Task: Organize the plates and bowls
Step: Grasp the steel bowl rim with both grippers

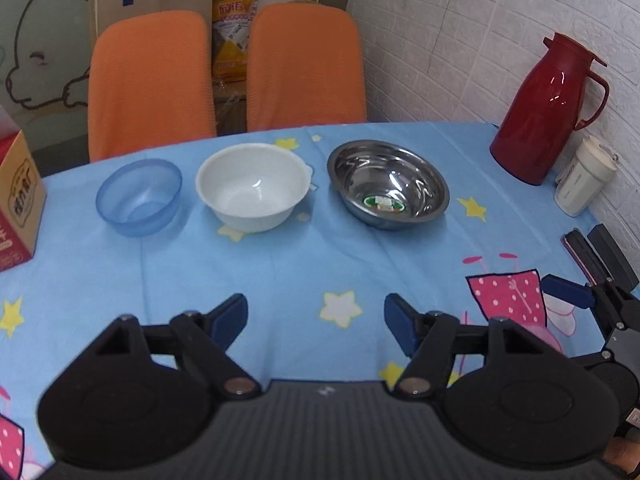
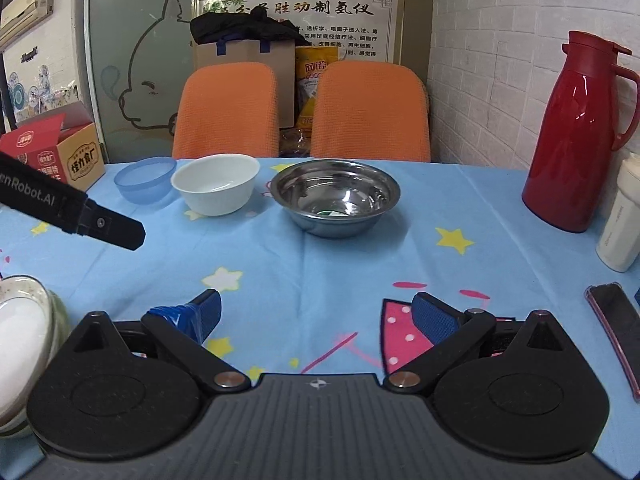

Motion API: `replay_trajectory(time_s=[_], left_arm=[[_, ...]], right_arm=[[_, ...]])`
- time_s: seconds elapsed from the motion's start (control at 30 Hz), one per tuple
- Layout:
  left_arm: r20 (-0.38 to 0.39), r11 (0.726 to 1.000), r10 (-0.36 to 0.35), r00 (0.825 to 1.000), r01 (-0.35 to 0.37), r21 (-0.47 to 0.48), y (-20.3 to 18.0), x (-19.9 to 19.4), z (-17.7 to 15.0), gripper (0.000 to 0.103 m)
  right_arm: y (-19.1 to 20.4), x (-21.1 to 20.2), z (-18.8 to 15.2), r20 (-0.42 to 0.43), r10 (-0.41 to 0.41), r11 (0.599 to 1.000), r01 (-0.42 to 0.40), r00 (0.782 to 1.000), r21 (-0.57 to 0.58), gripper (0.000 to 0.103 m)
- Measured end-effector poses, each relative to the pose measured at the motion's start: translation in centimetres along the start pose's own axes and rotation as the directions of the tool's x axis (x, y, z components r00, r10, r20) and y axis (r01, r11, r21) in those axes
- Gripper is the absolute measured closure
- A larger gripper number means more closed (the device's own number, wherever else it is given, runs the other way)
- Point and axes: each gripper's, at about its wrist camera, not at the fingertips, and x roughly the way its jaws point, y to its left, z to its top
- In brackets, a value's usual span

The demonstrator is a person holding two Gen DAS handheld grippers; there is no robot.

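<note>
three bowls stand in a row across the table [image 1: 280,272], ahead of both tongs; left tongs [image 1: 316,320] and right tongs [image 2: 316,316] are open, holding nothing.

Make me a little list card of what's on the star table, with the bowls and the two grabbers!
table cover: blue cloth with stars
bowls, left to right: blue bowl, white bowl, metal bowl
bowls' state: upright, in a row, all look empty
left gripper: open, holding nothing
right gripper: open, holding nothing
by the wall: red jug, white cup
</note>
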Motion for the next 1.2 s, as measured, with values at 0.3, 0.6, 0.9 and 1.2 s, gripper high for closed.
replay_trajectory(time_s=[0.3, 0.6, 0.9, 1.2], left_arm=[[0.026, 0.998, -0.061, 0.998, 0.061, 0.008, -0.6, 4.3, 6.6, 0.034], [-0.012, 0.987, -0.163, 0.987, 0.163, 0.004, -1.3, 10.8, 12.0, 0.031], [-0.105, 0.994, -0.106, 0.989, 0.109, 0.027, -2.4, 18.3, 13.3, 0.031], [-0.148, 0.992, -0.091, 0.985, 0.102, 0.072, -3.4, 20.9, 12.9, 0.031]], right_arm=[[-4.1, 3.4, 2.9, -0.007, 0.026, 0.999, -0.026, 1.000, 0.030, 0.014], [-7.1, 7.1, 4.5, -0.020, 0.053, 0.989, -0.050, 0.998, 0.137, 0.014], [-8.1, 12.8, 6.3, -0.064, 0.073, 0.979, -0.059, 0.995, 0.195, 0.014], [-7.5, 17.0, 6.1, -0.140, 0.092, 0.981, -0.066, 0.986, 0.180, 0.014]])
